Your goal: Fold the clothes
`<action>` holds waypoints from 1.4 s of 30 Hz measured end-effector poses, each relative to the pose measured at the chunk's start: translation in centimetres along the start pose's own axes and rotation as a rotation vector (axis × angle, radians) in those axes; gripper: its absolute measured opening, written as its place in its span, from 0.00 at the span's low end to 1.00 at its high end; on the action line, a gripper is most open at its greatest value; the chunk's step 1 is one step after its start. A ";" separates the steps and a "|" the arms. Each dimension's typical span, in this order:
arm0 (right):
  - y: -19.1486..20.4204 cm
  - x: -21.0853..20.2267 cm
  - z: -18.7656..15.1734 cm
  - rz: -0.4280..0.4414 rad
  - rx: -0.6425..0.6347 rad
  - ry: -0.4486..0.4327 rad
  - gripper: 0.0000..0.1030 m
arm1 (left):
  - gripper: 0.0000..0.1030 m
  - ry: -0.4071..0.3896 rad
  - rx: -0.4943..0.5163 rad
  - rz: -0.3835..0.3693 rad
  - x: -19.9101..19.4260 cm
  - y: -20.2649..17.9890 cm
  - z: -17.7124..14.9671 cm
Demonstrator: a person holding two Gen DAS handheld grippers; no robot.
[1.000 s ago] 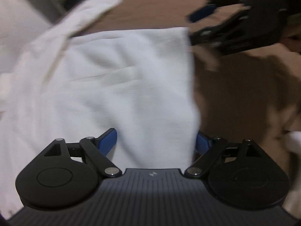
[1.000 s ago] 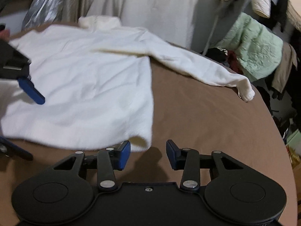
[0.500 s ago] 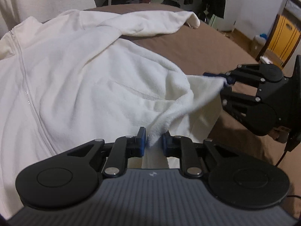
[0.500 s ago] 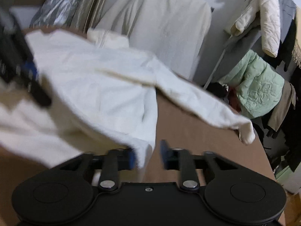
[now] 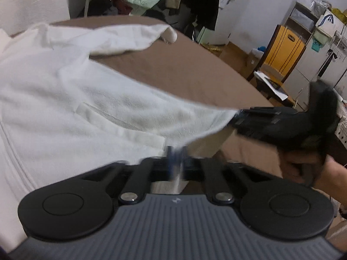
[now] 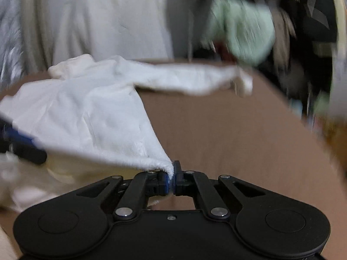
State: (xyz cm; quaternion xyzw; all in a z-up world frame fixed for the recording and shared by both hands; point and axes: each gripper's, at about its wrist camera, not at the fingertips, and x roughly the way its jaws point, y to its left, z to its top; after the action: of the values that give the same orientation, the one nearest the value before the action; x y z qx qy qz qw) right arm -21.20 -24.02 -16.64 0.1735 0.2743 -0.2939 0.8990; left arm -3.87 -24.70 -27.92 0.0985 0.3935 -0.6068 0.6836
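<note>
A white fleece zip jacket [image 5: 65, 99] lies on the brown round table [image 5: 173, 69]. My left gripper [image 5: 176, 158] is shut on the jacket's bottom hem and holds it lifted. My right gripper [image 6: 173, 174] is shut on the hem's corner, with the cloth [image 6: 93, 119] stretched up from the table between the two. The right gripper shows in the left wrist view [image 5: 243, 117] at the right, and the left gripper in the right wrist view [image 6: 19, 138] at the far left. One sleeve [image 6: 190, 80] lies stretched out toward the far table edge.
The table edge [image 5: 238, 71] curves off to the right. Beyond it stand a yellow chair [image 5: 282, 52], shelves and hanging clothes, with a mint quilted jacket [image 6: 245, 34]. A pale draped cover [image 6: 112, 21] stands behind the table.
Both grippers closed on the jacket's bottom hem and lifted it off the table. The hem is now pulled taut between them and both views have swung upward.
</note>
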 end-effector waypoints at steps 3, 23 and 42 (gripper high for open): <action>-0.4 -4.1 0.6 0.139 0.016 -0.175 0.02 | 0.03 -0.018 -0.064 -0.054 -0.8 0.9 0.6; -6.4 -1.6 -3.1 -0.108 0.068 0.128 0.44 | 0.58 0.056 -0.245 0.510 -5.4 11.1 1.7; -8.8 -1.5 1.6 0.071 0.131 0.115 0.46 | 0.82 -0.084 -0.694 0.786 -20.9 28.3 -6.7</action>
State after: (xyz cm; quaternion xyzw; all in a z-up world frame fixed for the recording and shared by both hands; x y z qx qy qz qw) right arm -27.11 -30.84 -15.83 0.2582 0.2994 -0.2685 0.8784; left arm 19.98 2.06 -28.43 -0.0177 0.4768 -0.1419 0.8673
